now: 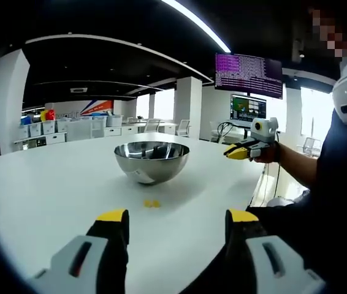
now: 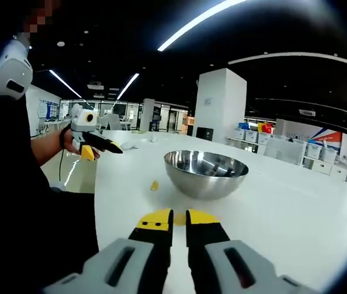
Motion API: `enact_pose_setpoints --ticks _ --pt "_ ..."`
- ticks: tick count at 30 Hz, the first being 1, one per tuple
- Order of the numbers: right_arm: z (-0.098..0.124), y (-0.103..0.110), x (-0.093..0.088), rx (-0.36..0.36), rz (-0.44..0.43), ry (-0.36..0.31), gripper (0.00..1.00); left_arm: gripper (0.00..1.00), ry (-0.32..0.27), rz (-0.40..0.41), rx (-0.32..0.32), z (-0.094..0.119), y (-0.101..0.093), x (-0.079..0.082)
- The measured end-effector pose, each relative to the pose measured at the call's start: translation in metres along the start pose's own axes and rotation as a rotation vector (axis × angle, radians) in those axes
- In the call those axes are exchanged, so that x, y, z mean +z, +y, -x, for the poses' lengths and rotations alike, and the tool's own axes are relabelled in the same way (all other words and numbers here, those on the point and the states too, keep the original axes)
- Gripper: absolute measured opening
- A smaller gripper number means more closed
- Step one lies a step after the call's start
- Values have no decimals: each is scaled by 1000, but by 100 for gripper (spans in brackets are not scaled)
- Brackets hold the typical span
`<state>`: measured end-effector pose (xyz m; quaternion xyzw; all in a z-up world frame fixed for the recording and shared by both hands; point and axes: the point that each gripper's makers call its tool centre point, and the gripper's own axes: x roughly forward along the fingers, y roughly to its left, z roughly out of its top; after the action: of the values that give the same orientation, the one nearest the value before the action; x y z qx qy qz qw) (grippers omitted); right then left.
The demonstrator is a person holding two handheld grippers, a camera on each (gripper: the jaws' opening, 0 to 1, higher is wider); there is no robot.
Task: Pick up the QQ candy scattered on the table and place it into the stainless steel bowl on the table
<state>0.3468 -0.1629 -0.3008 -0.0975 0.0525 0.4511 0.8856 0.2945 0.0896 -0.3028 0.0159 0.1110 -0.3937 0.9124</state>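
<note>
1. One stainless steel bowl is seen on the white table, set well in from its edges; in the right gripper view the same bowl stands upright past the jaw tips.
2. One piece of yellow QQ candy is counted on the bare table in the left gripper view, between the bowl and the left gripper, apart from both and slightly left of the gap between the jaws.
3. The left gripper's jaws are held wide apart, with nothing between them.
4. In the right gripper view, one candy piece lies on the table left of the bowl, toward the edge where the person stands.
5. The right gripper has its jaws drawn nearly together, and a second small yellow candy bit is seen in the narrow gap at the tips; whether it is pinched or merely lying behind them cannot be told.
</note>
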Motion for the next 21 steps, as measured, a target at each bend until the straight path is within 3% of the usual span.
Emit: enact_pose_setpoints --ticks 7,11,16,21 --pt "-2 -10 1 -12 -4 -4 10 63 6 -3 -12 -7 -3 1" --pt "-13 -13 12 12 27 -5 10 63 8 0 -9 -8 -2 1" --pt "-38 -25 38 42 109 12 10 62 11 6 -16 -11 -1 -2" --pt "-80 -43 64 71 207 82 10 62 10 18 -23 -13 -2 -5"
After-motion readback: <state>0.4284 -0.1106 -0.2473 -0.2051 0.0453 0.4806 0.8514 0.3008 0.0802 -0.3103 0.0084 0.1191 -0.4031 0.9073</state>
